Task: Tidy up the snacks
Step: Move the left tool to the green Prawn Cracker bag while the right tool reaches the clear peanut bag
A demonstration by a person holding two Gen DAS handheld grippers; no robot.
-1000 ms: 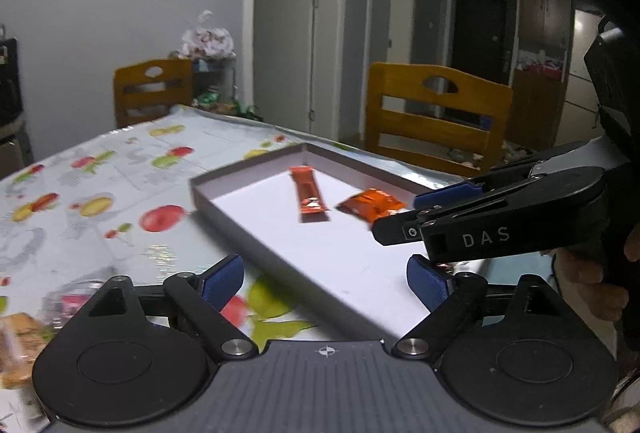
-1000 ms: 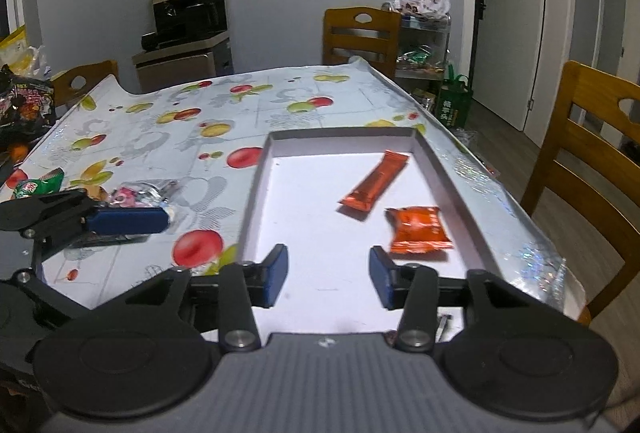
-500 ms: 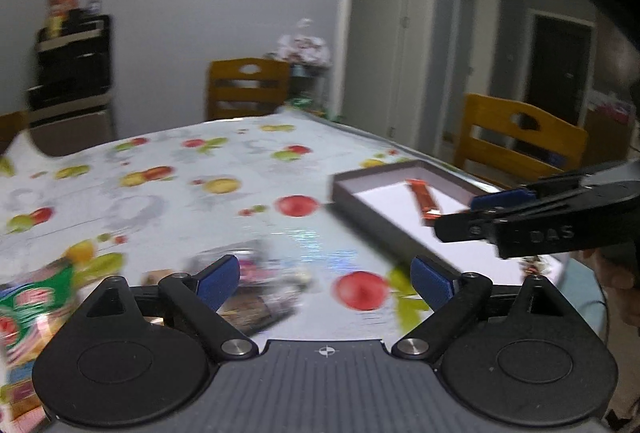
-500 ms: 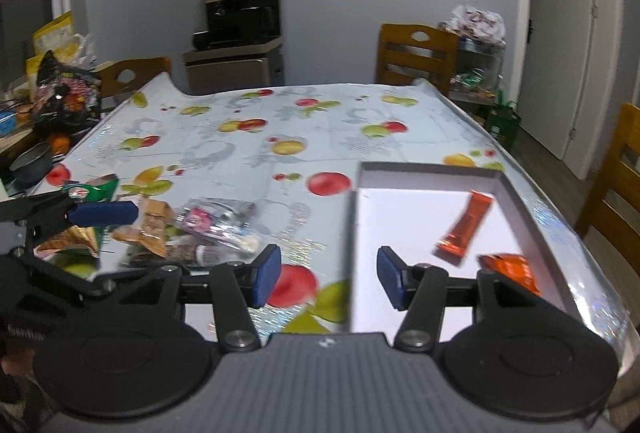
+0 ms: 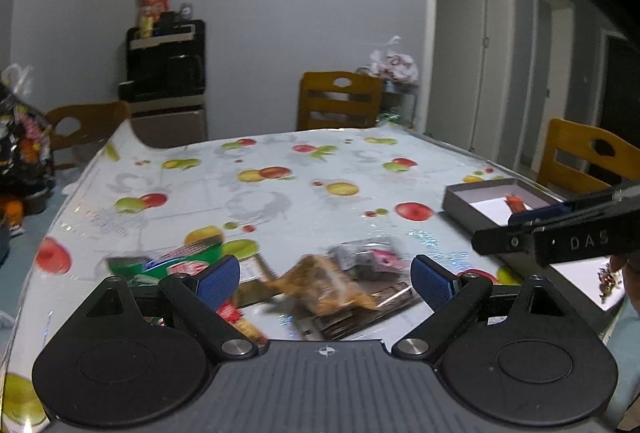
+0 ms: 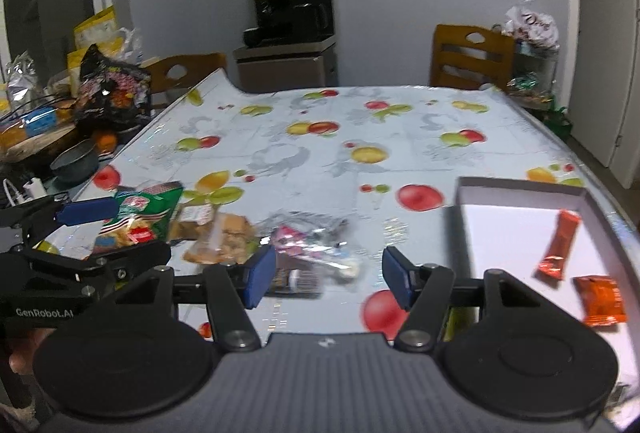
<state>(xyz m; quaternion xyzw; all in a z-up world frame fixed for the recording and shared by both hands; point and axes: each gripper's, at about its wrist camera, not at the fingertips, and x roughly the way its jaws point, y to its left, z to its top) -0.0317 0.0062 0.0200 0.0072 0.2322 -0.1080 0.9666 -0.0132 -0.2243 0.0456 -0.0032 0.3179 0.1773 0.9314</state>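
Your tablecloth [image 6: 360, 137] is white, printed with red, yellow and green fruit. Near its right edge, the box [image 6: 520, 189] shows grey walls and a white floor, holding an orange stick pack [image 6: 560, 245] and orange pouch [image 6: 600, 299]. Near the left edge lies a green packet [image 6: 152, 209].

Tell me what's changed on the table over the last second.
Both tongs swung away from the box toward the loose snack pile; the box now sits off to the right in both views. The right tongs have just been opening, nothing between the jaws. The left tongs are open wide and empty. Nothing was picked up or dropped. The orange stick and orange packet lie in the box as before.
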